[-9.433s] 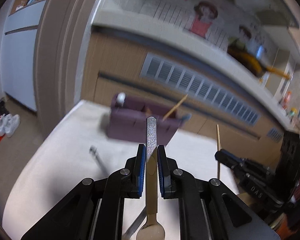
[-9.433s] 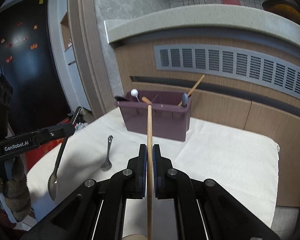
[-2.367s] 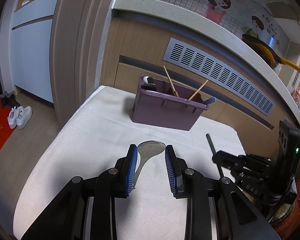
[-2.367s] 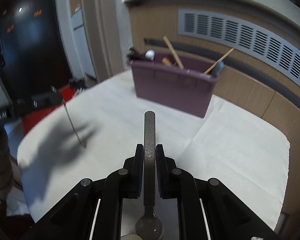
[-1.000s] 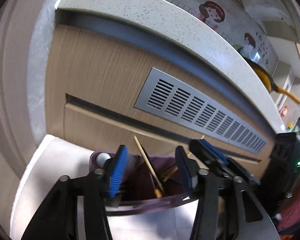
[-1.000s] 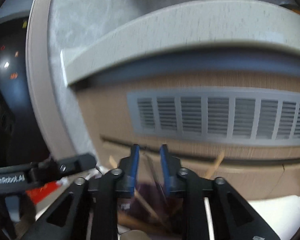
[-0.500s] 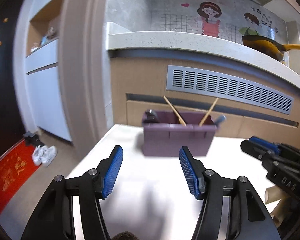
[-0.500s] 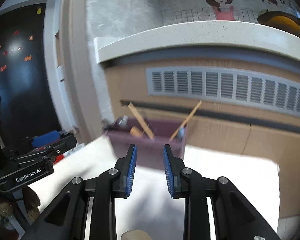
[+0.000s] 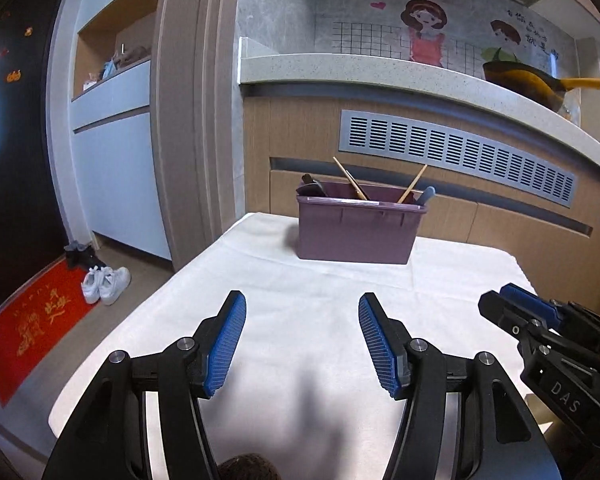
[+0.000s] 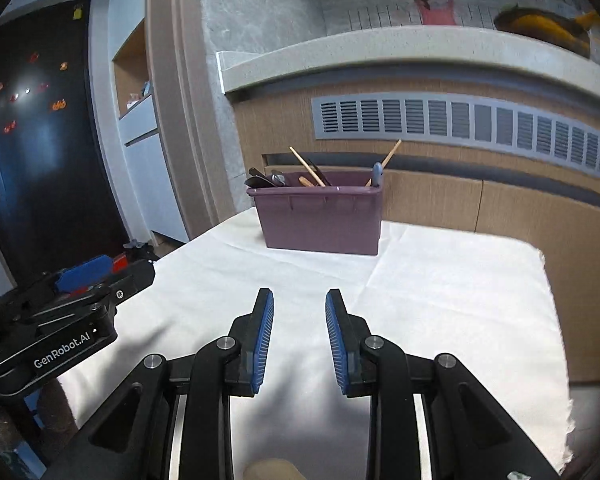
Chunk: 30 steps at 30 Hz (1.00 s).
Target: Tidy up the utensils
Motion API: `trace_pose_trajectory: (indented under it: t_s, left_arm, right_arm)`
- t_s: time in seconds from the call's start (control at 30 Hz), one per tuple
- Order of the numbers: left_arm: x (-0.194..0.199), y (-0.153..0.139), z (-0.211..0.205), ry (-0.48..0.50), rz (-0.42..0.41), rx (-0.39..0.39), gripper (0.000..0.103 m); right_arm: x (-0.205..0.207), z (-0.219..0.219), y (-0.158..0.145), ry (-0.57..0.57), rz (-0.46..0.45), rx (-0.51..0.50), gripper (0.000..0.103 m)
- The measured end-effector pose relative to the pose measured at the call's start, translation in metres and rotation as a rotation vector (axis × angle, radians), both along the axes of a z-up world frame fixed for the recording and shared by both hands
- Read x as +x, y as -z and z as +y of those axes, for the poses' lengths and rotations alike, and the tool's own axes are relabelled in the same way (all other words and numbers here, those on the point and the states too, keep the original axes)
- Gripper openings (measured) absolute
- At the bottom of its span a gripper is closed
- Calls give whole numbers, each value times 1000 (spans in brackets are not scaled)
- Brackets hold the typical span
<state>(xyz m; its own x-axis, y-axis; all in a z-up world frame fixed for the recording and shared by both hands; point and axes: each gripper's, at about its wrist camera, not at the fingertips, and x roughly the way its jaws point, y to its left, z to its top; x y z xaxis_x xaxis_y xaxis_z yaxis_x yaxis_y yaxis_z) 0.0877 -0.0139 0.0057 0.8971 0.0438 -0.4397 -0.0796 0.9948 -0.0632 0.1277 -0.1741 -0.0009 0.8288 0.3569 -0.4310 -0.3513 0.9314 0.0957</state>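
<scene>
While both claws gape empty, left claw [image 9: 302, 340] and right claw [image 10: 299, 338], one purple bin [image 9: 358, 234] holds two chopsticks [image 9: 350, 184].

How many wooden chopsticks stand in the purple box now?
2. One chopstick leans left near the middle of the purple box; the other chopstick leans right near its right end. Shorter ones may be hidden inside.

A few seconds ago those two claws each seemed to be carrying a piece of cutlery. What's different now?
Both have let go: the left gripper and right gripper are open and empty, pulled back over the white cloth. The utensils that they carried now stand in the purple caddy. The left gripper's jaws have just been opening, nothing between them. The caddy hasn't moved.
</scene>
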Motion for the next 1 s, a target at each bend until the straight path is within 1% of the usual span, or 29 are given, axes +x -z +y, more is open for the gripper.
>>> trace_pose_trajectory:
  t_s: [0.13, 0.37, 1.0]
  left_arm:
    - [1, 2, -1, 0, 18, 4, 59]
    - [4, 5, -2, 5, 34, 2, 59]
    - [5, 8, 1, 2, 54, -10, 59]
  right_arm:
    - [2, -1, -3, -4, -4, 9, 26]
    - [3, 2, 1, -8, 11, 0, 26]
    - [5, 1, 2, -7, 16, -4, 27]
